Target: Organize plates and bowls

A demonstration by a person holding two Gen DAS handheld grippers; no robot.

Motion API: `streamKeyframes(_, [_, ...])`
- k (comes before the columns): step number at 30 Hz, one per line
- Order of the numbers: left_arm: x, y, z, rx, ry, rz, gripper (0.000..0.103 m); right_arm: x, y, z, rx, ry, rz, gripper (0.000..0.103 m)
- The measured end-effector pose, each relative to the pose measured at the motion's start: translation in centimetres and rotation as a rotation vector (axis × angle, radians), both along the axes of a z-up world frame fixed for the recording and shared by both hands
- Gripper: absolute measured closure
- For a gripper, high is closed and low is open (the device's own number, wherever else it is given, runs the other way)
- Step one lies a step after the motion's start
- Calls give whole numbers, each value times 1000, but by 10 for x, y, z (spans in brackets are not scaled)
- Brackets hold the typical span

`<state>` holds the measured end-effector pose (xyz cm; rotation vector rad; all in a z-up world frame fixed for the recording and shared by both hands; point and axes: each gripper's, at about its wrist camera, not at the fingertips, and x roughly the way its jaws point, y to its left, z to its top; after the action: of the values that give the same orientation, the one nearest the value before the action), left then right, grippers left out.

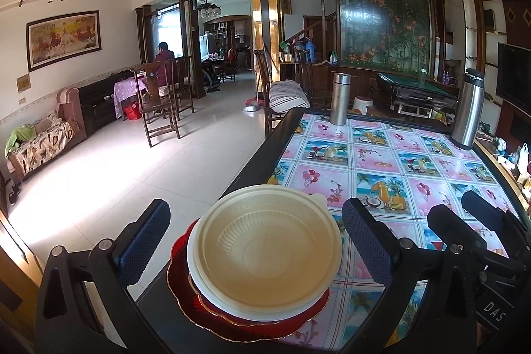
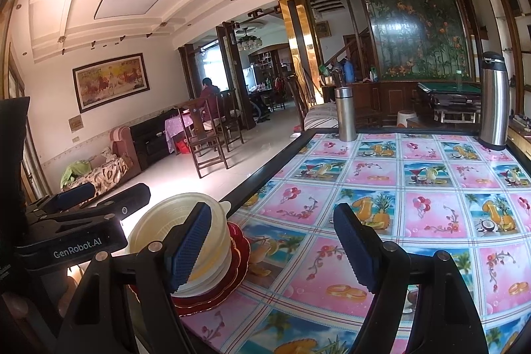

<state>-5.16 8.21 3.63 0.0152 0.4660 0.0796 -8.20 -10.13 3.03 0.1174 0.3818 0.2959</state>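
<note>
A stack of dishes (image 1: 252, 261) was seen at the near left corner of the table (image 1: 381, 161), which was covered by a patterned cloth of fruit drinks, balloons and rings. The stack was made up of a cream plastic bowl (image 1: 268, 251) on top, a white bowl (image 1: 199, 281) nested beneath it, and red scalloped plates (image 1: 186, 304) with gilt edges at the bottom.

The left gripper (image 1: 255, 247) was held around the stack, its blue ribbed pads (image 1: 142, 244) spread wide to either side of the bowls; no pad was seen pressing on a rim. The right gripper (image 2: 268, 251) was held just to the right of the stack, over bare cloth, its fingers also spread well apart with nothing between them. In the right wrist view its left pad (image 2: 190, 251) stood in front of the bowls, and contact could not be told.

Far across the table from the stack, a small steel flask (image 1: 339, 98) stood at the far edge, and a taller steel thermos (image 1: 468, 108) stood at the far right corner. Beyond the stack, across the tiled floor, a seated person (image 1: 164, 62) was seen at another table.
</note>
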Motion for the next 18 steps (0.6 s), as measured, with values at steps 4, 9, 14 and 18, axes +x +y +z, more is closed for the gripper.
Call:
streamKeyframes(4, [1,1,-1,-2,8,2,0,0,1,0,1,0,2,25])
streamKeyframes(9, [5,6,-3,-20,31,3,0,1,4,0,-5,2,10,25])
streamKeyframes(14, [6,12,-3,-43,35,18,0,1,9,-2,-19,4,24,25])
streamKeyframes(18, [5,16,-1,-50,24,24,0,1,12,-3,-27,5,32,25])
